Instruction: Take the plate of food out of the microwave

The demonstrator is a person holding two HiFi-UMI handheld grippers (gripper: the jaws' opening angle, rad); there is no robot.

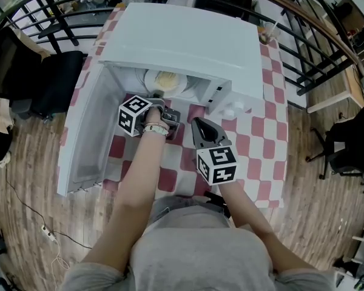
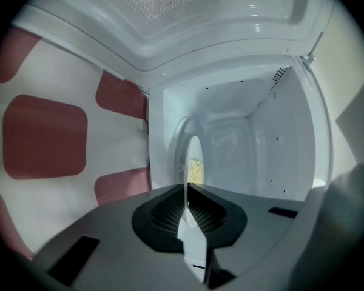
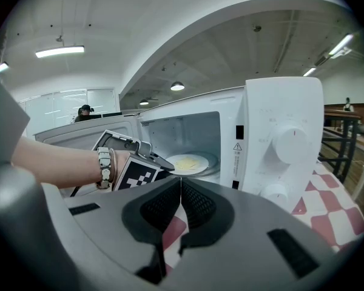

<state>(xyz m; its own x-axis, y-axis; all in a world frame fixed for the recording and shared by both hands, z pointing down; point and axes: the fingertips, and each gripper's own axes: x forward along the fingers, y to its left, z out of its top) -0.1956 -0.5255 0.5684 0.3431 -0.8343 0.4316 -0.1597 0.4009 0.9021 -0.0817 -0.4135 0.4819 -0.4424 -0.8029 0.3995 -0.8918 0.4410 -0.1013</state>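
The left tongs (image 2: 187, 190) are clamped on the plate (image 1: 149, 83) rim inside the microwave (image 1: 182, 41); the right tongs (image 3: 181, 180), pressed together and empty, wait just beside them.

The left gripper (image 2: 187, 190) and right gripper (image 3: 181, 183) have matt grey plastic shells, with black, finely ribbed pads (image 3: 201, 204). Ahead of the left gripper, the microwave (image 1: 182, 47) is smooth white, and its cavity walls are glossy enough to throw back reflections. The plate (image 1: 150, 85) has a shiny white glaze, and the food (image 1: 167, 77) on it looks crumbly. Under the right gripper lies a matt checked tablecloth (image 1: 255, 144), cloth by its look, and beyond it a wood-plank floor (image 1: 30, 180) with a dull sheen
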